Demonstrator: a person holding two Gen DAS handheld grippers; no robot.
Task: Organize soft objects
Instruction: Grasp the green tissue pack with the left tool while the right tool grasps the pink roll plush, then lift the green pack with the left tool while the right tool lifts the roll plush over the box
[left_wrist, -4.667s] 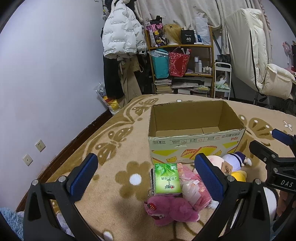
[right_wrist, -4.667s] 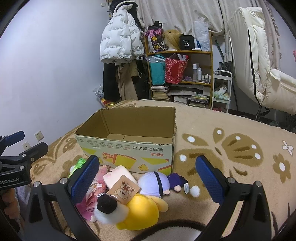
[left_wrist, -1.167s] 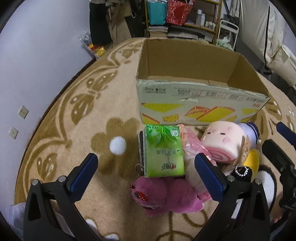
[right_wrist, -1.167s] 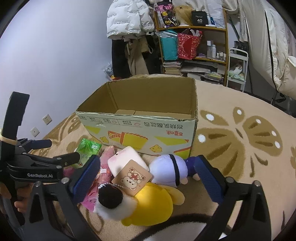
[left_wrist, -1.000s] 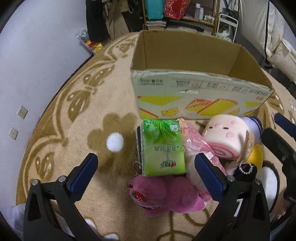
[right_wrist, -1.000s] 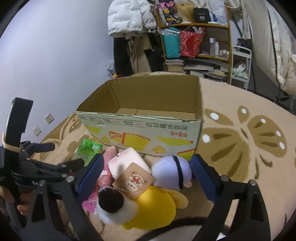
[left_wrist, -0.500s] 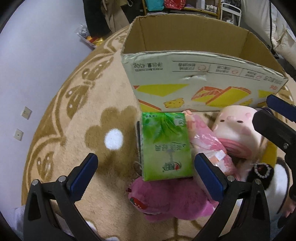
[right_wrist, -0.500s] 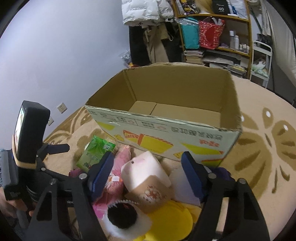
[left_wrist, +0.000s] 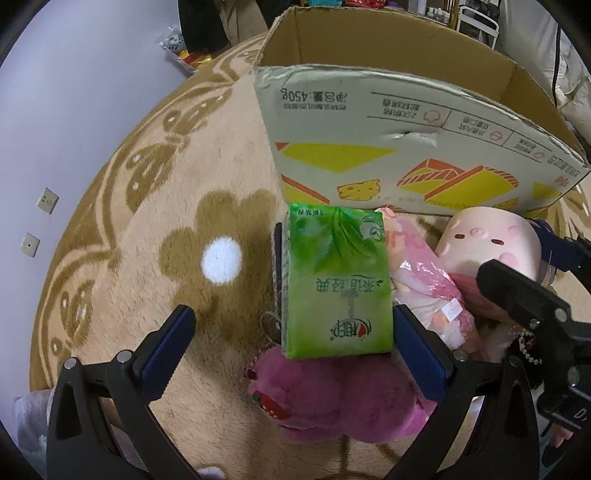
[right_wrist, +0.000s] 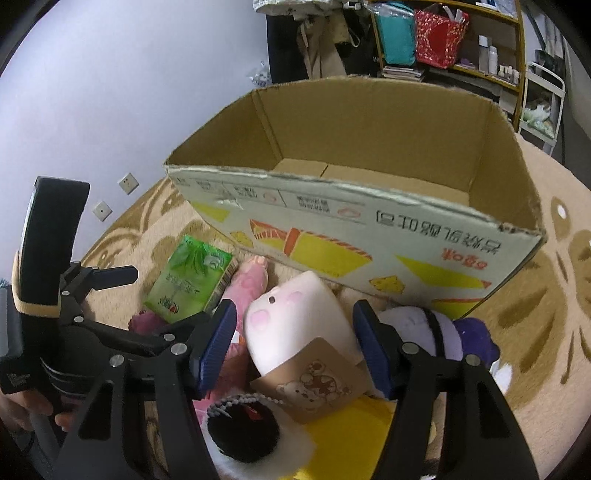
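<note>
- The left gripper (left_wrist: 293, 345) hangs over the pile with its fingers (left_wrist: 168, 345) spread wide and nothing between the pads; the green plastic-wrapped tissue pack (left_wrist: 338, 280) lies just ahead of them, and the right-hand pad sits just beside its near corner.
- That pack rests on the magenta plush toy (left_wrist: 332, 400) and beside the pink plastic-wrapped bundle (left_wrist: 424, 280), all on the tan flower-patterned carpet (left_wrist: 147, 236) in front of the open cardboard box (right_wrist: 369, 177), which looks empty inside.
- The right gripper (right_wrist: 295, 345) has the pale pink roll-shaped plush with a brown paper tag (right_wrist: 299, 332) between its fingers (right_wrist: 218, 343), which are closing at about half width; whether the pads press it yet I cannot tell.
- To its right lies a lavender and purple plush (right_wrist: 439, 339); below, a yellow plush with a black pom-pom (right_wrist: 354, 439).
- Step in hand, as I judge it: the first pick. Next calls for a firm squeeze on the pink plush, then a lift over the box's near wall.
</note>
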